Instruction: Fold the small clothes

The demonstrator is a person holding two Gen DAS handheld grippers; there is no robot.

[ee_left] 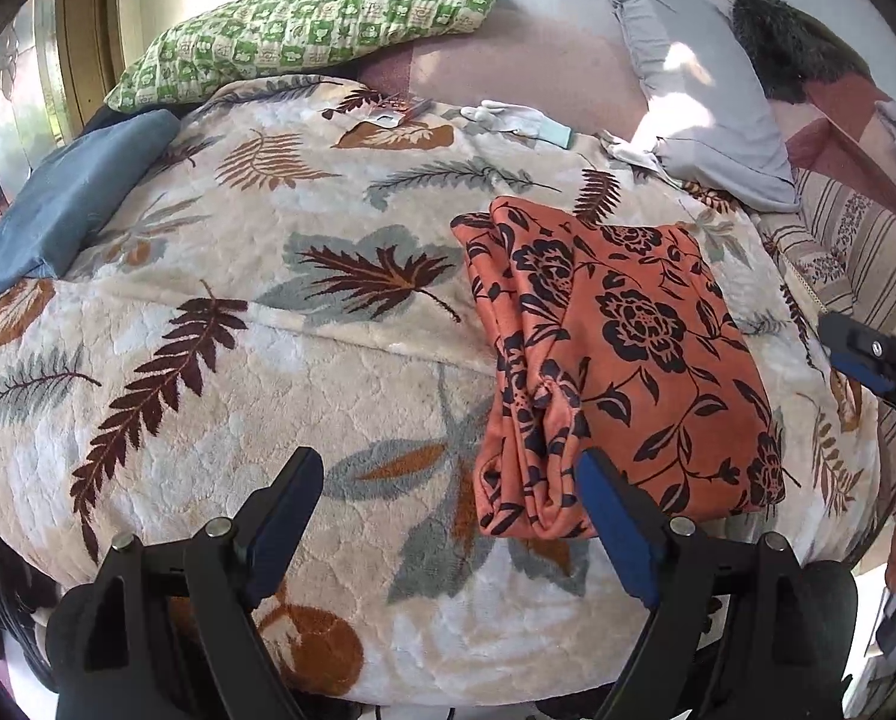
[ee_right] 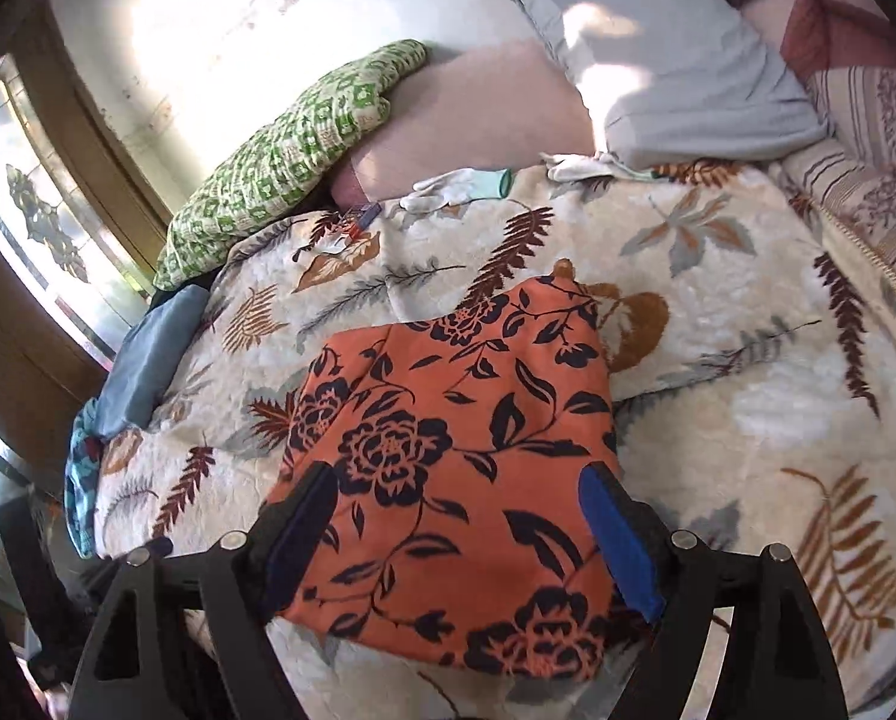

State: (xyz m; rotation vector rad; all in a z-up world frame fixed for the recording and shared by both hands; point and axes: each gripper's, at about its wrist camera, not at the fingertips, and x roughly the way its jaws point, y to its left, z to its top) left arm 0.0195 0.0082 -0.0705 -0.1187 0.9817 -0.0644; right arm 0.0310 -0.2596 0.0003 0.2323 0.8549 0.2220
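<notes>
An orange garment with a dark flower print (ee_left: 622,360) lies folded into a block on the leaf-patterned blanket (ee_left: 268,324). My left gripper (ee_left: 448,468) hangs open over the blanket just left of the garment's near end, its right finger at the cloth's edge, nothing between the pads. In the right wrist view the same garment (ee_right: 448,456) fills the middle. My right gripper (ee_right: 457,486) stands open above it, both fingers spread over the cloth and not pressing on it. That right gripper (ee_left: 868,354) also shows at the right edge of the left wrist view.
A green checked pillow (ee_left: 304,30), a folded blue cloth (ee_left: 70,204) and a grey pillow (ee_left: 706,96) lie along the bed's far and left sides. White gloves (ee_left: 508,117) and small packets (ee_left: 394,114) rest on the blanket's far edge. A window (ee_right: 40,228) is at left.
</notes>
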